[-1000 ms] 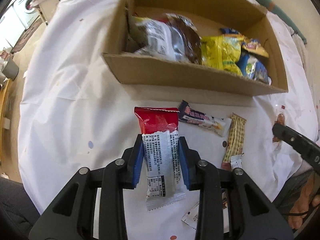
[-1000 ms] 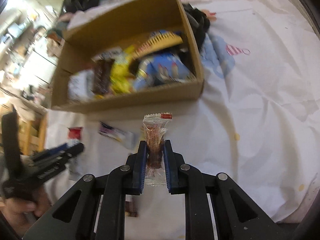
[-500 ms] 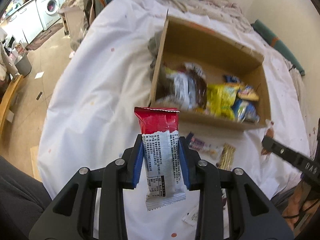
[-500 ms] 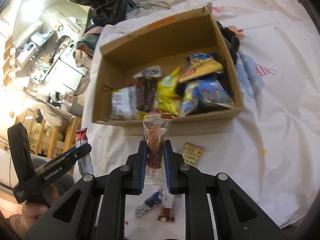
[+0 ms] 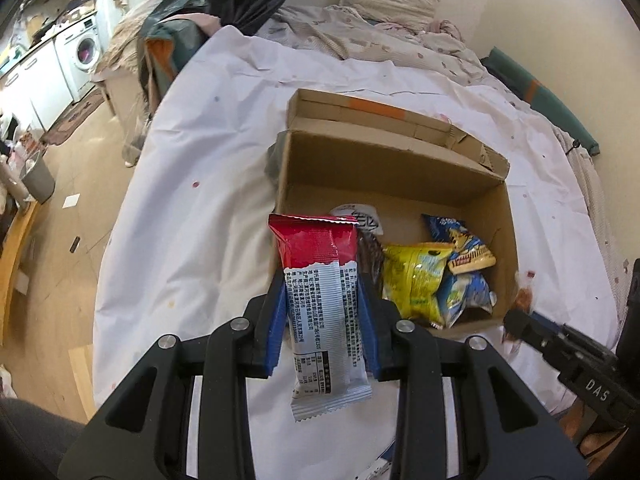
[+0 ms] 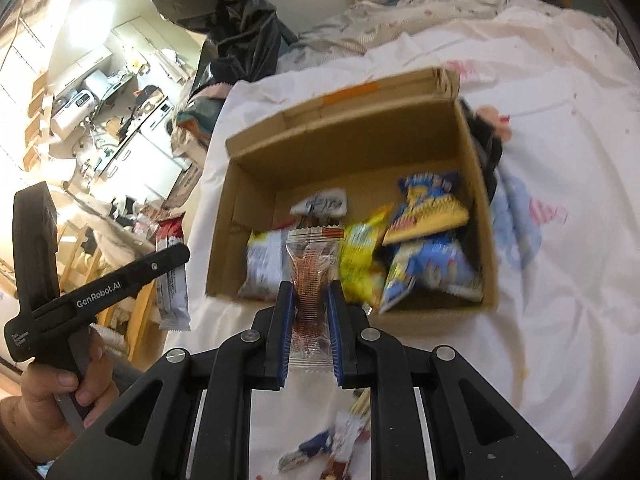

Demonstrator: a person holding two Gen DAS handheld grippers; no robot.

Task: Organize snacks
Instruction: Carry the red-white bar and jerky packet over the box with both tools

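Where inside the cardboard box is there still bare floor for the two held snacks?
The cardboard box has bare floor along its far wall and in its far left corner, behind the white packet. The near half is crowded: yellow bag and blue bags fill it rightward.

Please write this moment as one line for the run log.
left claw: shut on red-and-silver packet | right claw: shut on clear packet | cardboard box: open, holds snacks | both packets: not yet inside
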